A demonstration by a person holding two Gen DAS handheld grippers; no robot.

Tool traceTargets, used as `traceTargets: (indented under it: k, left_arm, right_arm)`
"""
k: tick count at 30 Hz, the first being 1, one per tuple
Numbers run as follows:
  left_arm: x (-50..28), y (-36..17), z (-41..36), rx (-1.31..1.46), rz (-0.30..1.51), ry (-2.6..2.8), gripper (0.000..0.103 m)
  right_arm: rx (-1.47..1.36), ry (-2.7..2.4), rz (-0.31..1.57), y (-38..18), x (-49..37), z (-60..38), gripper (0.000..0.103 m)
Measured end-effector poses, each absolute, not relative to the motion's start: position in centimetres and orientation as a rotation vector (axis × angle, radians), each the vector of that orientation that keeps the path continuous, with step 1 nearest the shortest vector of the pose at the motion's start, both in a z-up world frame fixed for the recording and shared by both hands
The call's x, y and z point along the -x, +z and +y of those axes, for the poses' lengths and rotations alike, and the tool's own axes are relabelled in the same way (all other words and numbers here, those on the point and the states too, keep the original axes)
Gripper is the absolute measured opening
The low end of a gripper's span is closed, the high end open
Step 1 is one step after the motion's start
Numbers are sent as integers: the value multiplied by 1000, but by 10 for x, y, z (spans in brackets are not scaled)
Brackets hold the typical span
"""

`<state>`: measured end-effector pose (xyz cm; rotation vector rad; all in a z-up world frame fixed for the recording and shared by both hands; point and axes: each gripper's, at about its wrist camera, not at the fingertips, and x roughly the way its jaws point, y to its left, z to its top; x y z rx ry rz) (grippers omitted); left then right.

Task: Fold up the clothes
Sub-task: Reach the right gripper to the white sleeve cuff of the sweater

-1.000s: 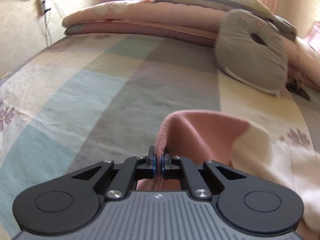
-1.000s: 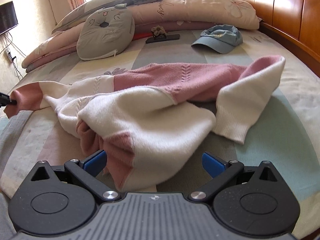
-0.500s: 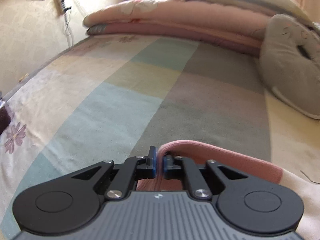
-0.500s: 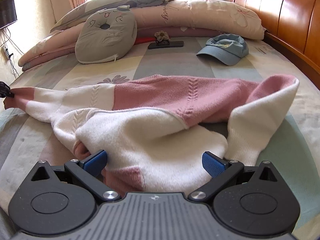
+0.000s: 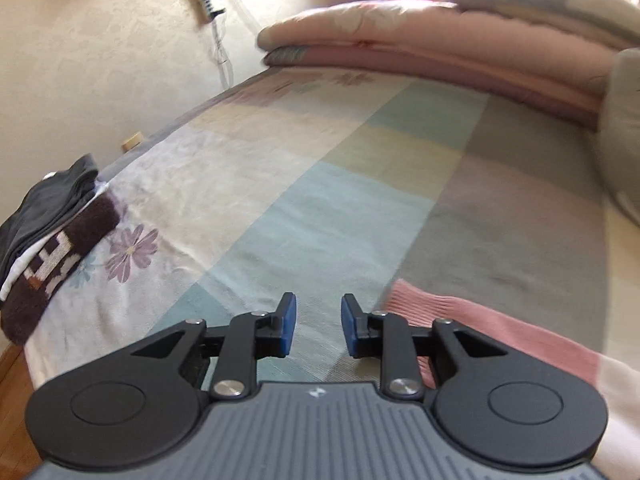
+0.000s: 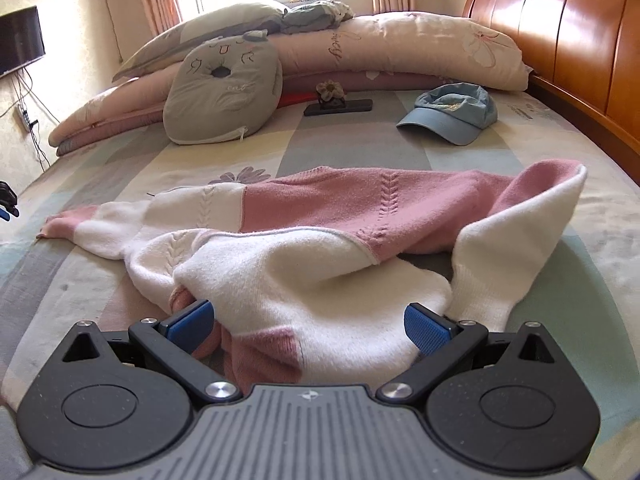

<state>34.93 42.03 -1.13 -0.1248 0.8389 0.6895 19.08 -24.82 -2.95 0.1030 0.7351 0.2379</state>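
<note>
A pink and cream knitted sweater (image 6: 320,240) lies rumpled across the checked bedspread (image 6: 360,152). One sleeve stretches left, and its pink cuff (image 5: 452,316) lies flat just right of my left gripper (image 5: 318,330). That gripper's jaws are opening, with only bedspread between the blue pads. At the left edge of the right wrist view a bit of the left gripper (image 6: 8,200) shows beyond the cuff (image 6: 60,226). My right gripper (image 6: 308,326) stands open wide, low over the sweater's bunched cream hem, with the cloth lying between its pads.
A grey cushion (image 6: 224,92), a blue cap (image 6: 452,112), a dark phone (image 6: 340,106) and stacked quilts (image 6: 380,48) lie at the far end. Folded dark clothes (image 5: 52,236) sit at the bed's left edge. A wooden headboard (image 6: 568,48) stands on the right.
The left gripper let go of the pink cuff, opened and swung left. The sleeve now lies flat on the bed. The right gripper stayed open over the hem.
</note>
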Motion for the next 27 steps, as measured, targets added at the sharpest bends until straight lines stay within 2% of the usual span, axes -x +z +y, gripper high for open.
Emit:
traceTargets:
  k: [1, 3, 11, 13, 21, 27]
  left_arm:
    - [-346, -10, 414, 120, 845, 660, 38]
    - [-340, -7, 402, 111, 856, 602, 45]
    - [-324, -30, 320, 76, 927, 359, 46]
    - [-318, -37, 294, 60, 935, 293, 50]
    - [-288, -39, 172, -63, 912, 22, 52]
    - [-247, -30, 77, -180, 841, -185, 64]
  right_arm:
    - [-111, 238, 736, -29, -188, -250, 103]
    - [-128, 242, 741, -29, -184, -251, 103]
    - [-97, 263, 739, -23, -154, -251, 103]
    - [-94, 262, 739, -24, -146, -255, 103]
    - [-81, 247, 747, -63, -143, -276, 103]
    - [-50, 235, 828, -103, -154, -275, 103]
